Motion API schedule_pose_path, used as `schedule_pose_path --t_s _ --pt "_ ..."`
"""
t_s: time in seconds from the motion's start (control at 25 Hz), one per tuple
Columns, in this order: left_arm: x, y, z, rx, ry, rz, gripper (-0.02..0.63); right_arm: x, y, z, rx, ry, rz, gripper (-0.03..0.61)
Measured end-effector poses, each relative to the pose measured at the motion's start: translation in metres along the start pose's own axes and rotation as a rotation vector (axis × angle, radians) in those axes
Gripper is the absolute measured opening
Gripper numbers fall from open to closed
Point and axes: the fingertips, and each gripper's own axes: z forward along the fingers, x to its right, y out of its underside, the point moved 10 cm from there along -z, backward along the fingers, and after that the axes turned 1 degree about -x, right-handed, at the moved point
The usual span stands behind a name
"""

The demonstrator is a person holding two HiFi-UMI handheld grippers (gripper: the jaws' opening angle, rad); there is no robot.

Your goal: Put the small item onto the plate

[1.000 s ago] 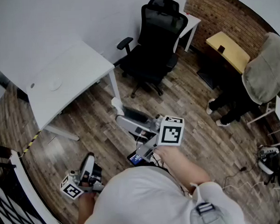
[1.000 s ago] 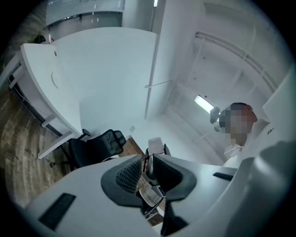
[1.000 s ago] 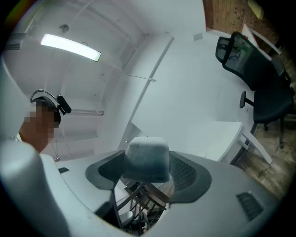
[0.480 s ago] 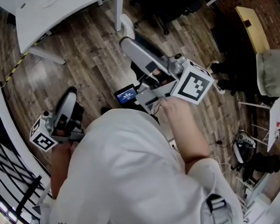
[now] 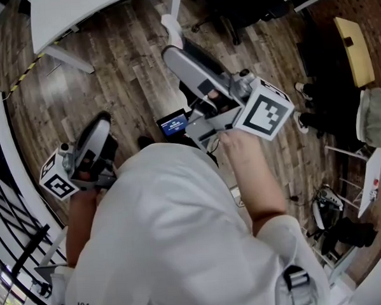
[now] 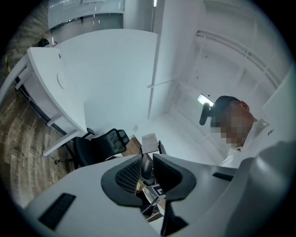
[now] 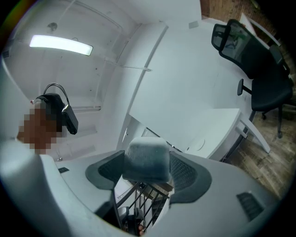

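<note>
1. The right tool (image 7: 147, 172) is clamped on a grey block (image 7: 145, 157). The block sits between the two dark pads (image 7: 187, 173), in the lower middle of the right gripper view, and stands up above them.
2. The left tool (image 6: 147, 167) has its jaws only a narrow slit apart, with nothing between them.
3. In the head view, the person in a white shirt (image 5: 182, 245) holds the left tool at the left of the frame. The right tool is at the centre and points toward the upper left.
4. Both tools are held up in the air above the wooden floor (image 5: 123, 76).
5. A white counter (image 7: 215, 127) stands at the right of centre in the right gripper view. A round plate (image 7: 199, 145) shows faintly on its top, well apart from the block.
6. A black office chair (image 7: 252, 55) is at the upper right of that view.
</note>
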Motion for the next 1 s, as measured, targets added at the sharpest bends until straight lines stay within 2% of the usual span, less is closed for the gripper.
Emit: schedule_pose_path --t_s 1.0 --pt "0.005 0.005 -0.008 0.057 -0.033 -0.003 0.08 0.004 0.007 0.013 -0.108 -0.004 -0.002 0.307"
